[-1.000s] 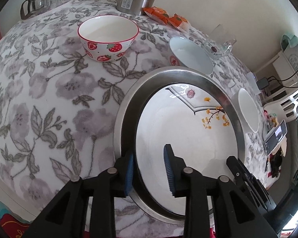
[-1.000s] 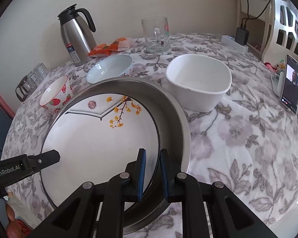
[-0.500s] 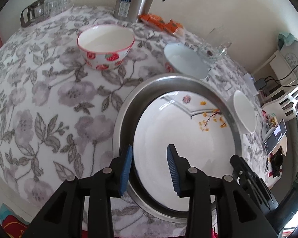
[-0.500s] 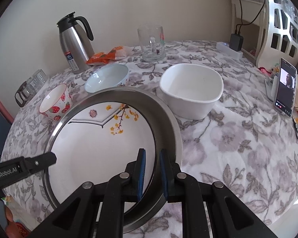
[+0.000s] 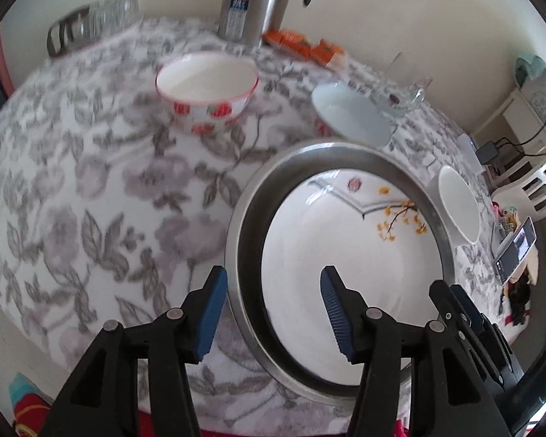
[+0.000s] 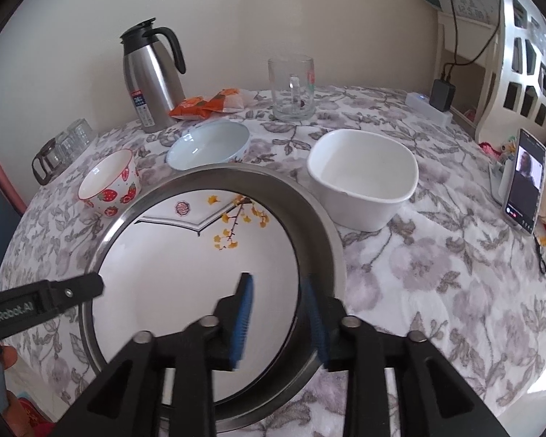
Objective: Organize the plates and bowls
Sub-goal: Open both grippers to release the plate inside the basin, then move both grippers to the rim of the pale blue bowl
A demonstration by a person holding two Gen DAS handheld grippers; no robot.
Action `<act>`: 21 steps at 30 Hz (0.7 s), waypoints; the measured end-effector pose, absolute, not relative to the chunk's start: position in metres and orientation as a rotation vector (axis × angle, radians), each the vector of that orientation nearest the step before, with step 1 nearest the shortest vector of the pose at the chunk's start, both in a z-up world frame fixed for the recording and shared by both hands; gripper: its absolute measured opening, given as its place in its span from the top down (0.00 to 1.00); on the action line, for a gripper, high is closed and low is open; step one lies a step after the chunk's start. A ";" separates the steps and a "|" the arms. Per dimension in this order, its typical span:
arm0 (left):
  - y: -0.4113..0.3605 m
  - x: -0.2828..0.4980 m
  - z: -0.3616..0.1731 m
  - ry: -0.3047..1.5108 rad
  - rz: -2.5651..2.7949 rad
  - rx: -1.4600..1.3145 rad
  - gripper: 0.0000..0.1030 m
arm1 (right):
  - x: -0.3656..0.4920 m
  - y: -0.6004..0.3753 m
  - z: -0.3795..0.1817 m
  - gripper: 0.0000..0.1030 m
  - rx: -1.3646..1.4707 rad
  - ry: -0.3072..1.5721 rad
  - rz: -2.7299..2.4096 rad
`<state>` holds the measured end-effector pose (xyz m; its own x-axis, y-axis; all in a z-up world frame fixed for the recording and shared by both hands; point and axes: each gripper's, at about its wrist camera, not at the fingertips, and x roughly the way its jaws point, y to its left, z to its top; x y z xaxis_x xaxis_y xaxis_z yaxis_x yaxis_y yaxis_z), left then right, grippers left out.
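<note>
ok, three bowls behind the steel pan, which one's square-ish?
The plain white bowl, right of the pan. Its rim has rounded corners; the strawberry bowl and pale blue bowl are round.

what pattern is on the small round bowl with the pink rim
Red strawberries on white, on the small pink-rimmed round bowl; clearest in the right wrist view.

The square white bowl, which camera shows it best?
The right wrist view: the square white bowl sits whole and sharp, rim and side wall visible. The left wrist view catches it only as a squashed sliver at the frame's edge.
</note>
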<state>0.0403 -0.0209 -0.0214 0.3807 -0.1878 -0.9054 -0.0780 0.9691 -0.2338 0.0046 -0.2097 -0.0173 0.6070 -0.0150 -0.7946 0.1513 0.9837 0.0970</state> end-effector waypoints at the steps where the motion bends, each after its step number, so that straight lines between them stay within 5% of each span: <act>1: -0.020 0.040 -0.022 1.185 -0.070 -0.258 0.42 | 0.004 -0.209 -0.017 0.62 0.155 0.910 -0.093; 4: -0.020 0.039 -0.017 1.154 -0.050 -0.238 0.26 | 0.004 -0.205 -0.014 0.45 0.134 0.894 -0.087; 9: -0.022 0.038 -0.013 1.120 -0.034 -0.192 0.14 | 0.004 -0.203 -0.013 0.28 0.113 0.882 -0.094; 12: -0.021 0.037 -0.013 1.101 -0.009 -0.164 0.12 | 0.004 -0.205 -0.014 0.17 0.109 0.877 -0.099; 14: -0.019 0.036 -0.013 1.087 0.016 -0.143 0.11 | 0.004 -0.206 -0.014 0.00 0.112 0.871 -0.102; 21: -0.020 0.035 -0.013 1.046 0.067 -0.067 0.04 | 0.003 -0.207 -0.013 0.00 0.121 0.858 -0.096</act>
